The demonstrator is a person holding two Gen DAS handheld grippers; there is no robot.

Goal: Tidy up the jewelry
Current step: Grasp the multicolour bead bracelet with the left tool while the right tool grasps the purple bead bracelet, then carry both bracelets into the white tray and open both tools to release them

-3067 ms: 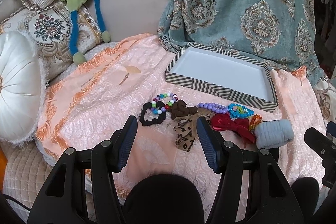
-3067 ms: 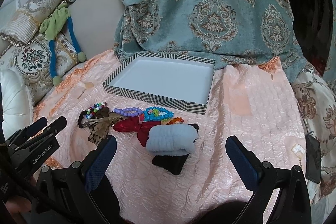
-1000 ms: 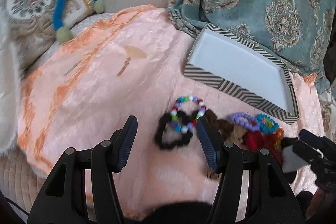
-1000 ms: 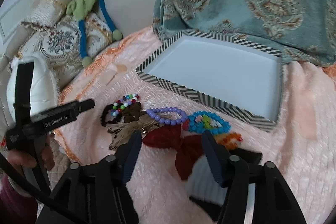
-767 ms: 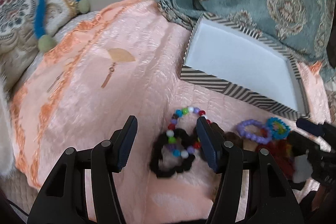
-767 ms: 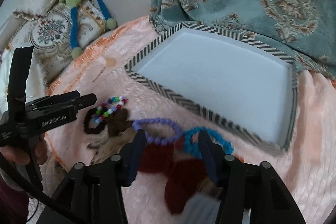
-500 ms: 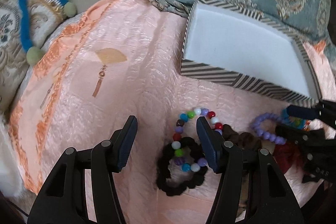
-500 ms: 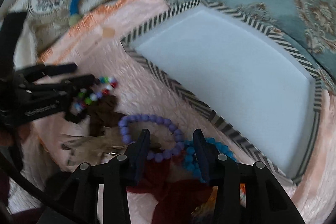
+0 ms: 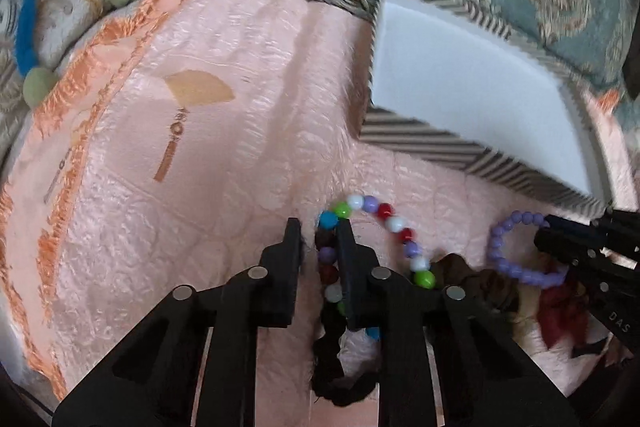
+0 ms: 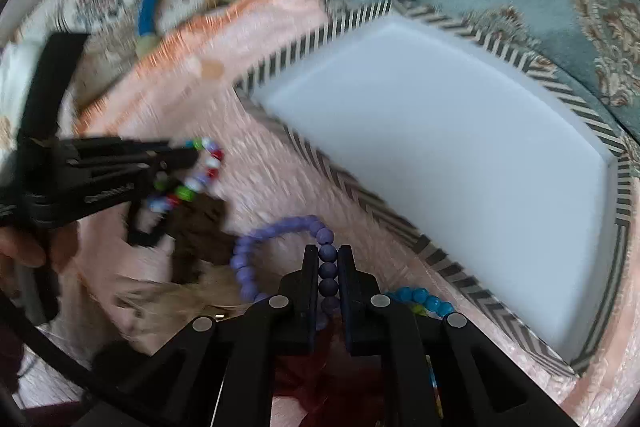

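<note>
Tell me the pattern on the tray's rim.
Black-and-white chevron stripes on the tray rim, clearest in the right wrist view.

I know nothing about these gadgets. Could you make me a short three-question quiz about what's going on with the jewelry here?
1. True or false: the white tray with the black-and-white striped rim already holds a bracelet.
2. Which does the right gripper pinch? A) the purple bead bracelet B) the blue bead bracelet C) the dark red fabric bow
3. Fill in: the left gripper is closing on the ______ bead bracelet, which overlaps the black scrunchie.

Key: 1 false, the tray is empty. 2 A. 3 multicoloured.
</note>
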